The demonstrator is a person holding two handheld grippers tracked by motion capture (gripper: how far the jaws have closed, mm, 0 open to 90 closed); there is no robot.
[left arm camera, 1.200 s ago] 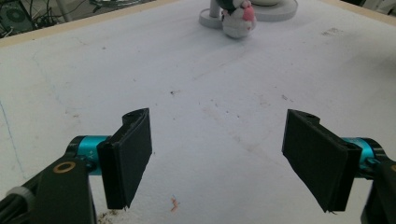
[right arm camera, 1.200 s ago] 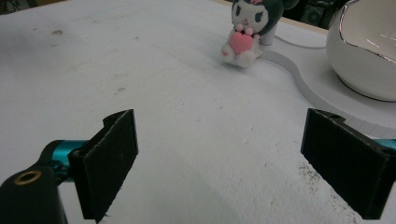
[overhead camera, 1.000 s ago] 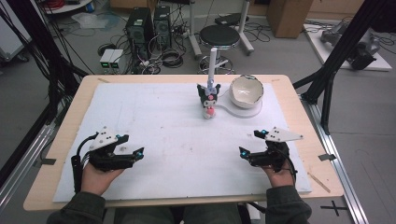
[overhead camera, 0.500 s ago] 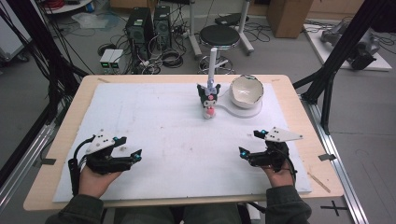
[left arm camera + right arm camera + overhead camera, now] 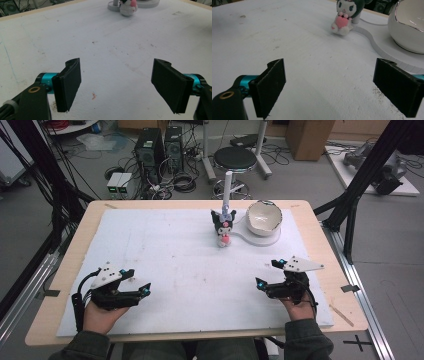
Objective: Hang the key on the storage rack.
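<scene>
A small black-and-white plush toy (image 5: 223, 227) holding a pink heart stands upright at the far middle of the white mat (image 5: 170, 250), beside a thin white post (image 5: 228, 182). My left gripper (image 5: 135, 281) rests low at the front left, open, with bare mat between its jaws (image 5: 116, 75). At the front right, my right gripper (image 5: 270, 272) is open too, nothing between its jaws (image 5: 332, 75). The plush toy (image 5: 127, 6) is far ahead in the left gripper view. In the right gripper view the plush toy (image 5: 344, 17) sits ahead and slightly right.
A glossy white bowl (image 5: 264, 217) stands on a curved white base (image 5: 272, 239) just right of the toy, also seen as the bowl (image 5: 409, 25) at the right gripper view's upper right. The mat lies on a wooden table (image 5: 65, 270). A stool and computers stand beyond.
My left gripper has slid slightly back toward the table's front edge. The right gripper, toy and bowl have not moved.
</scene>
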